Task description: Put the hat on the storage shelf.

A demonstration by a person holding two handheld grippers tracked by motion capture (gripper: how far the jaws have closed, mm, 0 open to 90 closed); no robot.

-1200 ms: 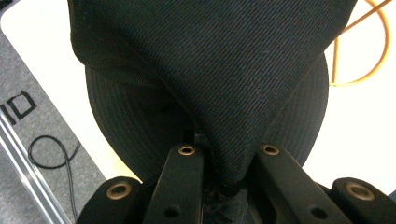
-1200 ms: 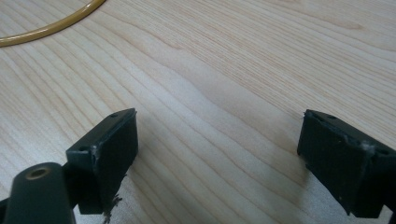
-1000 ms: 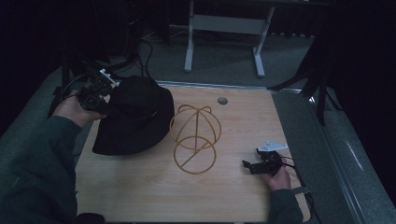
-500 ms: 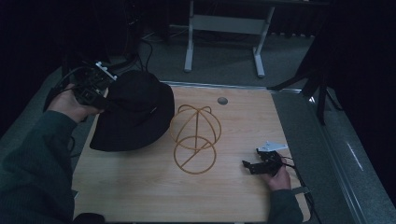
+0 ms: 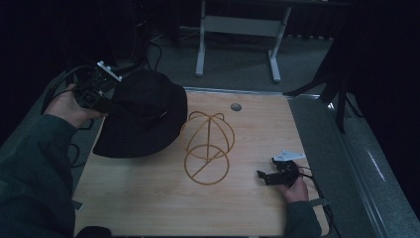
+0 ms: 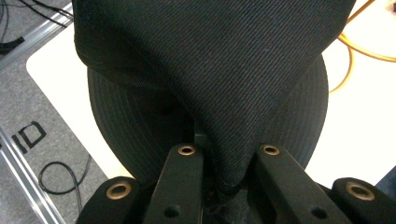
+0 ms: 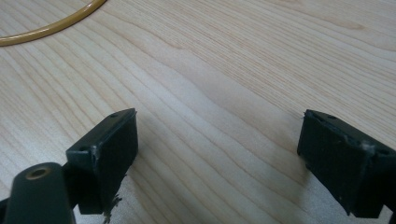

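A black bucket hat hangs tilted over the table's left side, its far brim lifted. My left gripper is shut on that brim at the table's left edge. In the left gripper view the hat fabric is pinched between the two jaws, my left gripper closed tight on a fold. An orange wire hat stand rests at the table's middle, just right of the hat. My right gripper lies low on the table at the front right, open, with bare wood between its jaws in the right gripper view.
The wooden table has a round cable hole at its far edge. Cables lie on the grey floor to the left. A white desk frame stands beyond the table. A piece of the orange wire ring shows ahead of the right gripper.
My left gripper has risen with the hat's brim, lifting that side of the hat off the table. The right gripper has stayed where it was.
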